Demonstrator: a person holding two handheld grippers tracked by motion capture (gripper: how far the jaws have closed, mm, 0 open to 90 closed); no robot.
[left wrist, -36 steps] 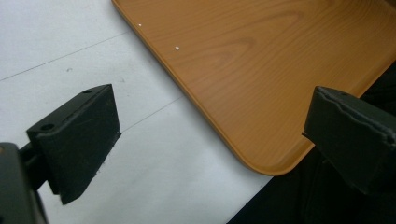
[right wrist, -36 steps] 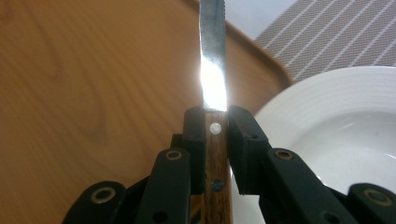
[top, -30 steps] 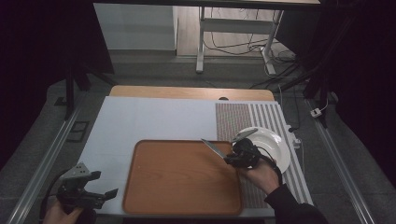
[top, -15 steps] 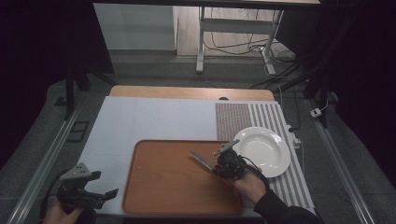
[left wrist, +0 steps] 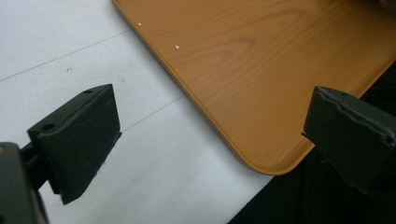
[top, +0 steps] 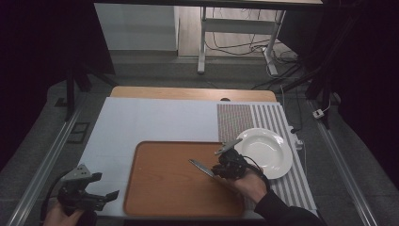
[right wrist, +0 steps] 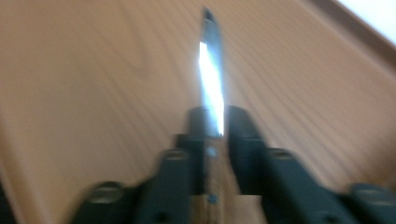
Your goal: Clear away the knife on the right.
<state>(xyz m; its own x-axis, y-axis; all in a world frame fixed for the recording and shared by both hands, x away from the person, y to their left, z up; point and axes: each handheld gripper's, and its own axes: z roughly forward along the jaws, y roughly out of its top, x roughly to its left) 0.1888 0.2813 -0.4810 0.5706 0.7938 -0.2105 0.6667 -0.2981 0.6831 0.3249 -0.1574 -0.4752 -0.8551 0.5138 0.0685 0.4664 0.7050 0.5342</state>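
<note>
**Operator:** While I look down from the high view, my right gripper (top: 217,170) is over the right half of the flat brown wooden tray (top: 164,188), and it has the slim silver-bladed knife (top: 201,166) pinched in it.

**Observer:** How do the jaws stand on that side?

**Operator:** In the right gripper view the 2 black jaws are pressed close on the knife (right wrist: 211,79) near the base of its blade. That picture is blurred, so I cannot make out the handle well. The blade runs forward from the jaws over the wood grain, and from above its tip points toward the tray's middle. I cannot tell whether the blade touches the wood.

**Observer:** And your left side?

**Operator:** My left gripper (top: 103,197) is at the near left corner of the table, just beside the tray's near left corner. In the left gripper view its jaws stand wide apart with nothing between them, above the pale grey table mat (left wrist: 70,42) and the tray's rounded corner (left wrist: 261,158).

**Observer:** Anything near the knife?

**Operator:** 1 round white plate (top: 268,150) sits on the striped mat (top: 263,120), just right of the tray.
</note>
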